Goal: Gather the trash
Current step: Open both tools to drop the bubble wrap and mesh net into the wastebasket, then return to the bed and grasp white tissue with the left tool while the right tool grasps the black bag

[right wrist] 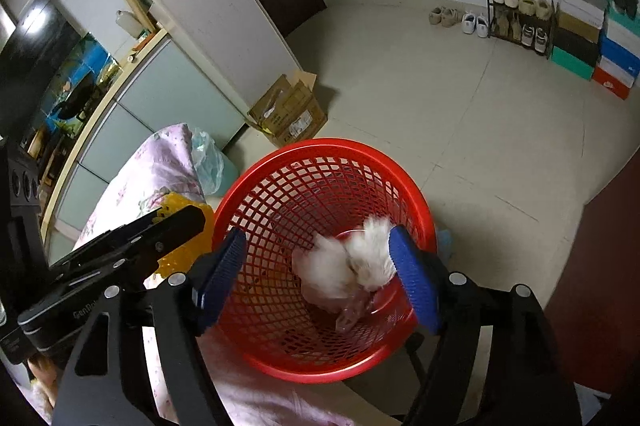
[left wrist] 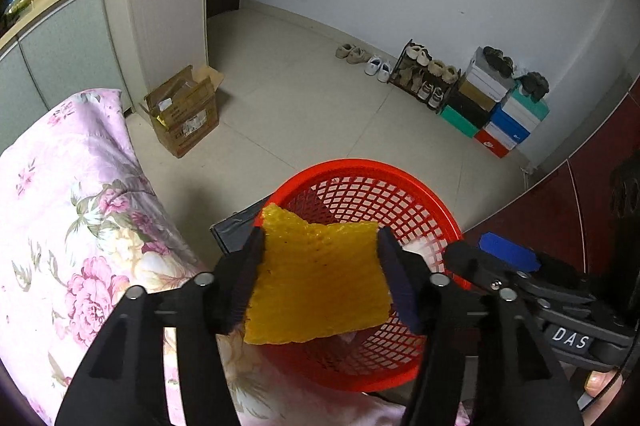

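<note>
Left tool point(left wrist: 318, 276), fingers apart, brackets yellow foam sheet point(left wrist: 316, 282) at the red basket's point(left wrist: 436, 210) 8 o'clock rim; right tool point(right wrist: 316, 278), apart, above white tissue wad point(right wrist: 340, 266) inside.

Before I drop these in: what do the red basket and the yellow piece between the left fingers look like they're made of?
Red basket: looks like glossy moulded plastic, with an open lattice wall and a smooth shiny rim. Yellow piece: probably a soft foam or bubble-type packing sheet; it is slightly translucent, with a bumpy cell texture and ragged torn edges.
</note>
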Motion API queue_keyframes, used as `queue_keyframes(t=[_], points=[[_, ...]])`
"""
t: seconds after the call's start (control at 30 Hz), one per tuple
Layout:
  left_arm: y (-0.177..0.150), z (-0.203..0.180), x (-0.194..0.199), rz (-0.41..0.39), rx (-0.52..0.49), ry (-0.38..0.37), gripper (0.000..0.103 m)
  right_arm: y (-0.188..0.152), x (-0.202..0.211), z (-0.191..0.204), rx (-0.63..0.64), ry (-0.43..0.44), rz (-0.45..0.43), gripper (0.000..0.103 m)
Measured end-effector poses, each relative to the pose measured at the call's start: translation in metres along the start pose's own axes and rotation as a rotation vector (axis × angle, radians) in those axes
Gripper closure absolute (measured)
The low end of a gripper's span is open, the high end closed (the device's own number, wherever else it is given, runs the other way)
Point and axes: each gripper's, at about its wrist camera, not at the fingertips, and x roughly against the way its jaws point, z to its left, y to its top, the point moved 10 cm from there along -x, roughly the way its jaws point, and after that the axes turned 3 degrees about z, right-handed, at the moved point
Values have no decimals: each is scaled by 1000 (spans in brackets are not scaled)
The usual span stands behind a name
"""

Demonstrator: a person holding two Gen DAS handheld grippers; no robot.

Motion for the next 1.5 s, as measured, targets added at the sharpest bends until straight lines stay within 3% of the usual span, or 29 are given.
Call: queue_keyframes(t=[0.23,0.43,0.6,0.83,1.0,1.23,1.5], points=[[5,-10,3,0,-29,-20,25,4,18,-3,-5,-6,-38,31],[3,-8,17,-18,-34,5,24,5,48,-9,-8,-35,-105,31],[-6,19,59,-80,-33,109,23,1,66,-4,12,-46,-157,31],[-31,63,156,-206,5,230,19,-15,83,40,113,-3,-210,31],[-70,106,227,-278,68,340,16,-30,90,83,206,32,-223,31],[-145,167,294,-309,198,457,16,-66,91,142,350,97,-200,31],[-225,204,314,-286,324,473,16,-106,86,200,472,159,-147,30]])
